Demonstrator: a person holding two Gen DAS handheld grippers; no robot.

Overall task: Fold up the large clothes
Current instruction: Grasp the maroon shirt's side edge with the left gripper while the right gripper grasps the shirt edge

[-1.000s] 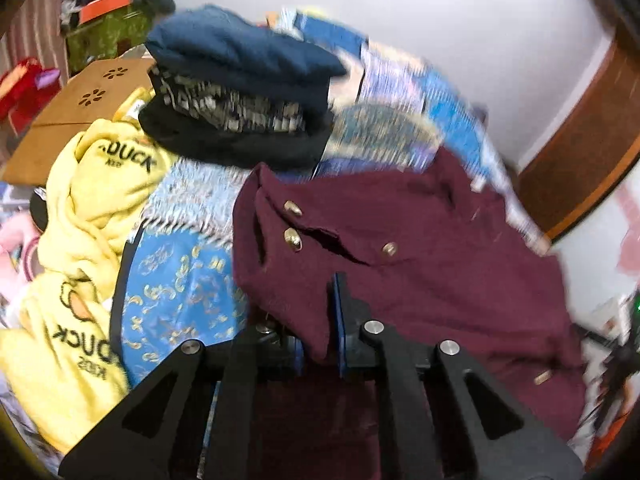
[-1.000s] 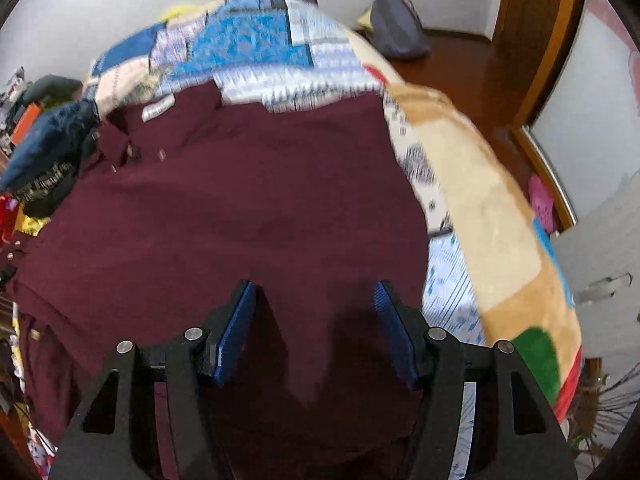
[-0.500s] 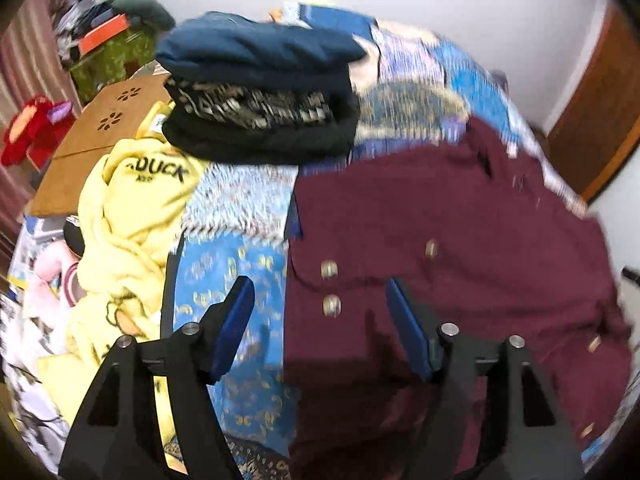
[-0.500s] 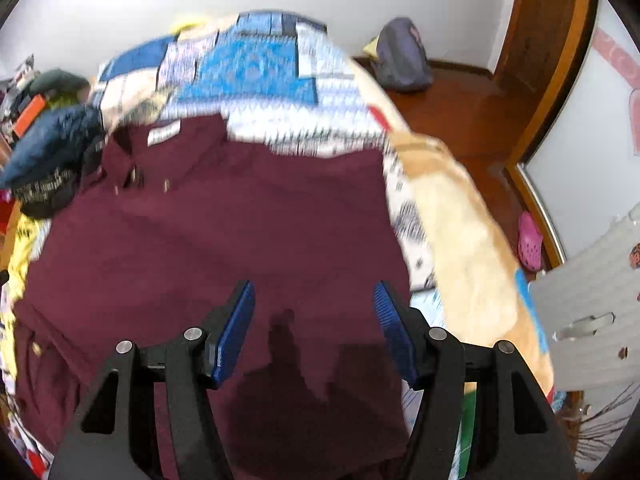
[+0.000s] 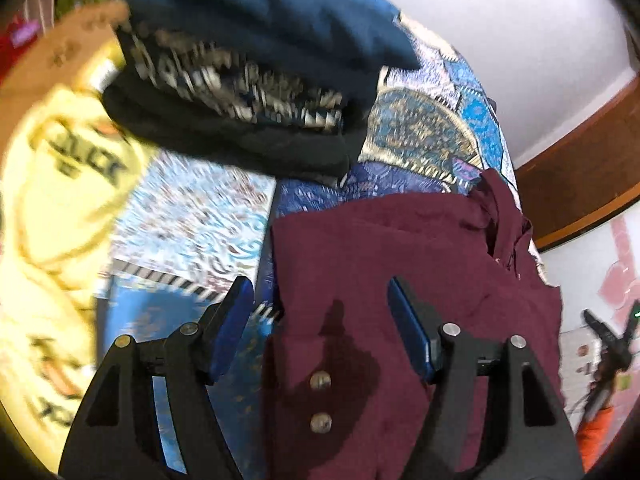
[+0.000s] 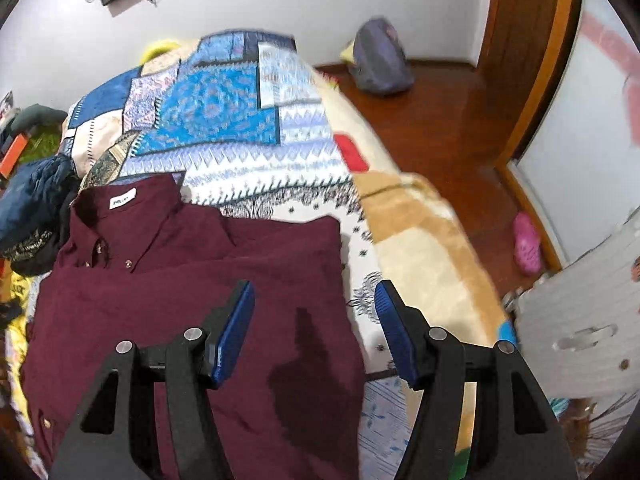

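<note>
A maroon button-up shirt lies spread on the patchwork bedspread, collar with a white label toward the far end. It also shows in the left wrist view, where two brass buttons show near its left edge. My left gripper is open and empty above the shirt's left edge. My right gripper is open and empty above the shirt's right edge.
A stack of folded dark clothes sits on the bed beyond the left gripper. A yellow printed garment lies at the left. A cream blanket covers the bed's right side. A grey bag and pink shoe lie on the floor.
One second ago my left gripper was shut on the shirt's edge; it has let go, opened and moved over the shirt's left edge. My right gripper stayed open and pulled back above the shirt.
</note>
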